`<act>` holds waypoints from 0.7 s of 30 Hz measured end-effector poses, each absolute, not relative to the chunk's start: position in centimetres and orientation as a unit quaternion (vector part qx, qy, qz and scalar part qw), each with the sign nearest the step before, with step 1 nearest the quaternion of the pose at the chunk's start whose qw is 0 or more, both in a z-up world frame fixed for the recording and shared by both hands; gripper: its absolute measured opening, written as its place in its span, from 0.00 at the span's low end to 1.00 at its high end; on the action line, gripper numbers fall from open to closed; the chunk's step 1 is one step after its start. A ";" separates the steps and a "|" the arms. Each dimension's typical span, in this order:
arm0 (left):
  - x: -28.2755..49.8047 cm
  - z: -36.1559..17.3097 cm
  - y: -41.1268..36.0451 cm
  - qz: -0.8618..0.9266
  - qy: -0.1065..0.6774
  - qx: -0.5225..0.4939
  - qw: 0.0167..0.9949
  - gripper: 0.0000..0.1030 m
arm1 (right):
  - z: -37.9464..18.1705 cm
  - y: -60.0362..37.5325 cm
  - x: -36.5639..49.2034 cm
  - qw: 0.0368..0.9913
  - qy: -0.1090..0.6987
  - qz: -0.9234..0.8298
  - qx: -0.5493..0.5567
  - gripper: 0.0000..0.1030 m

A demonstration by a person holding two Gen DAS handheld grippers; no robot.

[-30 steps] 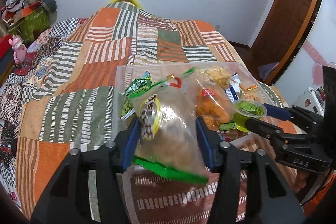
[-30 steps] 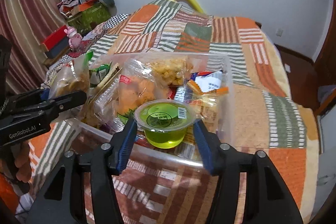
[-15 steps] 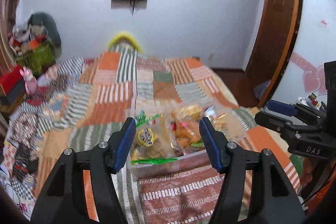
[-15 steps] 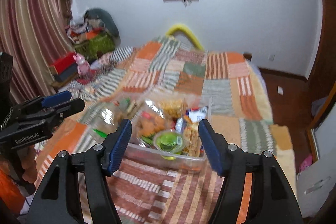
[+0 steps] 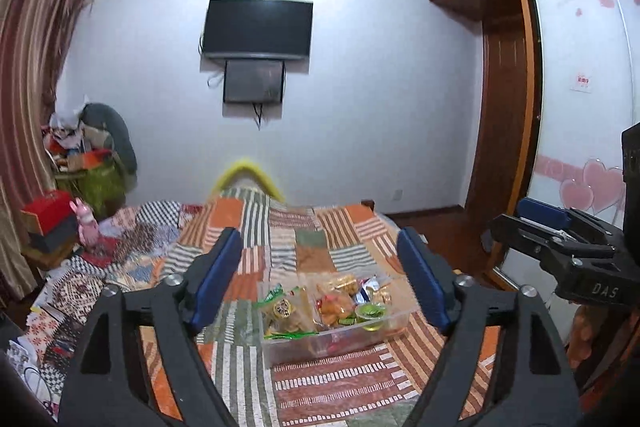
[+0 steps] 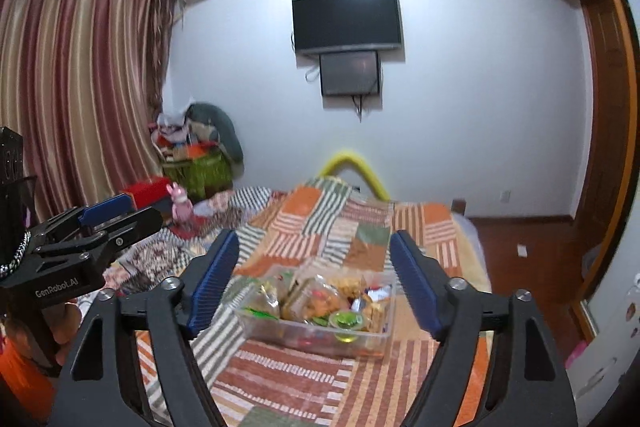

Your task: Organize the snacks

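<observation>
Both claws had pulled up and back from the clear snack box since a second earlier, when my left claw gripped a bag of snacks and my right claw gripped the green jelly cup. Now each was released, its jaws opening with nothing between the blue pads, only the bed seen through the gap.

From the left wrist view I saw the box resting on the patchwork bedspread, well apart from both claws. The snack bag with the round label lay at the box's left end, an orange-filled packet beside it in the middle, and the jelly cup sat near the front right, against the box wall. More wrappers filled the back right part; I could not tell them apart.

From the right wrist view, my left claw showed at the left edge, held up above the bed by a hand. In the left view the right claw stood at the right edge likewise.

On the far wall hung a dark television; striped curtains covered the left side.
</observation>
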State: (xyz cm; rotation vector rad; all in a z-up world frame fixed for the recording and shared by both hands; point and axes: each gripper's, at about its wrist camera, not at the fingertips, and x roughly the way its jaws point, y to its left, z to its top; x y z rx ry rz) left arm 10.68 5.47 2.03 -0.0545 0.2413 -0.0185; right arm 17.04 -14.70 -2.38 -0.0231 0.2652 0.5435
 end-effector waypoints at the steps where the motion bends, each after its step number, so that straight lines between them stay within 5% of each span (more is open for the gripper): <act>1: 10.2 2.2 5.4 -0.009 0.116 -0.027 0.993 0.87 | -2.3 -14.7 16.6 0.955 0.125 0.267 -0.011 0.79; 9: 8.0 2.2 4.4 0.012 0.101 -0.014 0.995 1.00 | -2.8 -14.6 15.1 0.960 0.116 0.255 -0.012 0.99; 21: 7.4 1.6 4.0 0.016 0.106 -0.011 0.994 1.00 | -3.1 -15.0 14.1 0.967 0.110 0.232 -0.012 1.00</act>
